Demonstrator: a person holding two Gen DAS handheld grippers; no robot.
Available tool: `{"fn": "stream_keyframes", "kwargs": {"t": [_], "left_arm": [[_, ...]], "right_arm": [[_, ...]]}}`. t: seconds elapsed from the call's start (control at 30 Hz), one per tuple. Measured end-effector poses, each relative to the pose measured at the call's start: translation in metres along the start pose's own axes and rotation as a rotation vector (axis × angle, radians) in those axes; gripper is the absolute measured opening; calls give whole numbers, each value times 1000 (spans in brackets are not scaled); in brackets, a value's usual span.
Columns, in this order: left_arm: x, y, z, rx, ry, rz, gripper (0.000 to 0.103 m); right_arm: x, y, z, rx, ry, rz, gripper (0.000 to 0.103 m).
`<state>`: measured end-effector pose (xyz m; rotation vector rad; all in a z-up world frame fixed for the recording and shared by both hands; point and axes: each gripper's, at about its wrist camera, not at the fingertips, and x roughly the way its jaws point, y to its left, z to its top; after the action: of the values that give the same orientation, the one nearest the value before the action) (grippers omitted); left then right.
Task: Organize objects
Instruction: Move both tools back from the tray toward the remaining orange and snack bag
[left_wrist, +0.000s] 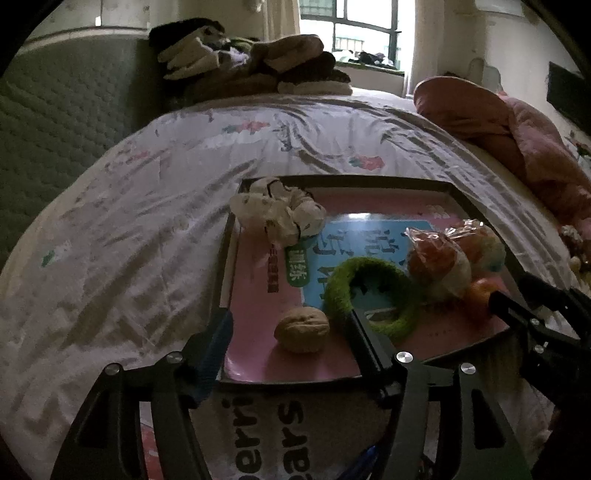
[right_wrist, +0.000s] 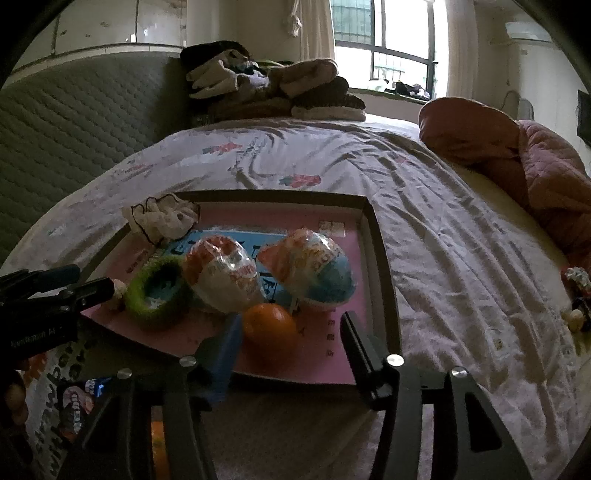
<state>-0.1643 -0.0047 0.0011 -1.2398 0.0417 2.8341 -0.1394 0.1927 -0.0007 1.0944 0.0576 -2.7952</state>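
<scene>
On the tray (left_wrist: 458, 192), the walnut (left_wrist: 301, 329) lies between the spread jaws of the left gripper (left_wrist: 291, 325), untouched; the orange (right_wrist: 269, 325) lies likewise inside the right gripper (right_wrist: 290, 332), unclamped.

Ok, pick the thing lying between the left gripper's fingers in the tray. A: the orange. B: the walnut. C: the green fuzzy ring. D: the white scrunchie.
B: the walnut lies on the pink tray between the open fingers of the left gripper, untouched by either.
</scene>
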Motion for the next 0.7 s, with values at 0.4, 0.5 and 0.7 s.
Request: {"fn": "stream_keyframes", "kwargs": {"t": [0.4,0.5,0.7], "left_arm": [[-21,-3,4,16,-46,4,67],[-26,-2,4,12,-56,-2,67],[-39,-2,3,15,-94,15,69]], "right_arm": [[-14,4,4,-14,-66,18,60],[-17,3,5,-11,-79,25,61],[-25,4,6,-21,-100,30,62]]}}
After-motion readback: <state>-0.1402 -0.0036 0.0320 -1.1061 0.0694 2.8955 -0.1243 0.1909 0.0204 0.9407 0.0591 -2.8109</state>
